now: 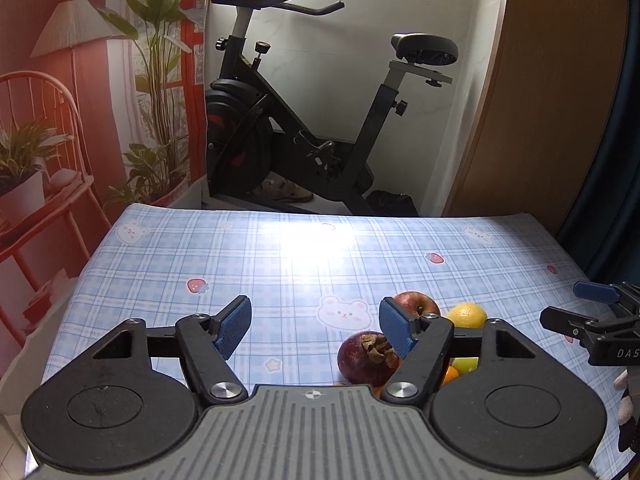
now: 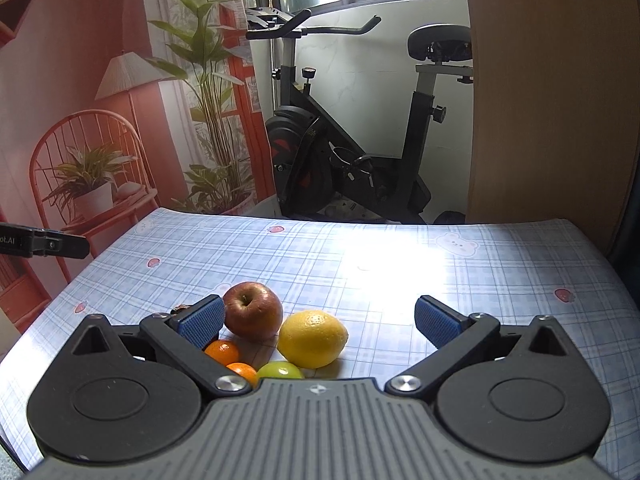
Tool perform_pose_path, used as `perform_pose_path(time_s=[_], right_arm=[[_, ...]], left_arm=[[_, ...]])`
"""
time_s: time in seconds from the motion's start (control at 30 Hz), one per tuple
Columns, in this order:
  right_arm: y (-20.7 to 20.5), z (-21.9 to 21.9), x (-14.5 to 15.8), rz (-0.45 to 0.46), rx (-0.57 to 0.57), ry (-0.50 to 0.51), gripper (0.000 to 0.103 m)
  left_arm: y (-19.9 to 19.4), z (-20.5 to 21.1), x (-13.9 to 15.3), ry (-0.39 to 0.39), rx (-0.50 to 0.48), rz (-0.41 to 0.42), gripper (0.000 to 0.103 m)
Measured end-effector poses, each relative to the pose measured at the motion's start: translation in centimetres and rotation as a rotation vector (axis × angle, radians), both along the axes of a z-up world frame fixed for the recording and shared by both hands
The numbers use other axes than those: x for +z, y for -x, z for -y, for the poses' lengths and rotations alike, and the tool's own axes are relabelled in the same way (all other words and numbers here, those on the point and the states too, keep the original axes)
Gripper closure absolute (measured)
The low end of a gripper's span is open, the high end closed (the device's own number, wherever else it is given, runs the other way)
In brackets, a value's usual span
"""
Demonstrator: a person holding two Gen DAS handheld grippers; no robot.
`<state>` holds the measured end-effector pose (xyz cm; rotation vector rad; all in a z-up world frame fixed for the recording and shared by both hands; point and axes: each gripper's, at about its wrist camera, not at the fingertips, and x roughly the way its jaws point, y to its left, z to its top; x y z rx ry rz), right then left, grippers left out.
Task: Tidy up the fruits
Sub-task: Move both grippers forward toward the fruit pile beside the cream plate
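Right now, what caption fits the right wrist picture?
Open right tongs hover over an apple, lemon and small citrus on a checked tablecloth.

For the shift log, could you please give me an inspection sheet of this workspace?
Surface: table under a blue plaid cloth with bear and strawberry prints, window glare mid-table.
Job's things: apple, lemon, two oranges, green fruit and mangosteen, clustered.
Clutter: nothing seen.
Grippers: left tongs and right tongs both open, holding nothing.
Cables: nothing seen.
Surroundings: exercise bike, printed backdrop, window, wooden panel.
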<state>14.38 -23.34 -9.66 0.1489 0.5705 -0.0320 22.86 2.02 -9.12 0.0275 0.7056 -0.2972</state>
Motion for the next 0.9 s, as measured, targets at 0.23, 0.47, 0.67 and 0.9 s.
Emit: perform_pose_path(time_s=[0.23, 0.47, 0.67, 0.9], right_arm=[[-0.3, 1.0, -1.1, -0.038, 0.021, -0.01, 0.009], [0.5, 1.5, -1.6, -0.076, 0.029, -0.021, 0.019], [1.5, 2.3, -1.3, -0.085, 0.014, -0.018, 0.023], [2.5, 3.5, -0.1, -0.054, -0.01, -0.043, 0.023]], left_arm=[[-0.4, 0.3, -0.8, 0.019, -0.016, -0.022, 0.038], [-0.2, 2.6, -1.8, 0.009, -0.093, -0.046, 0.042], [-0.8, 4.0, -2.4, 0.041, -0.099, -0.086, 0.049], [0.2, 4.0, -0.1, 0.047, -0.104, -0.046, 0.049]])
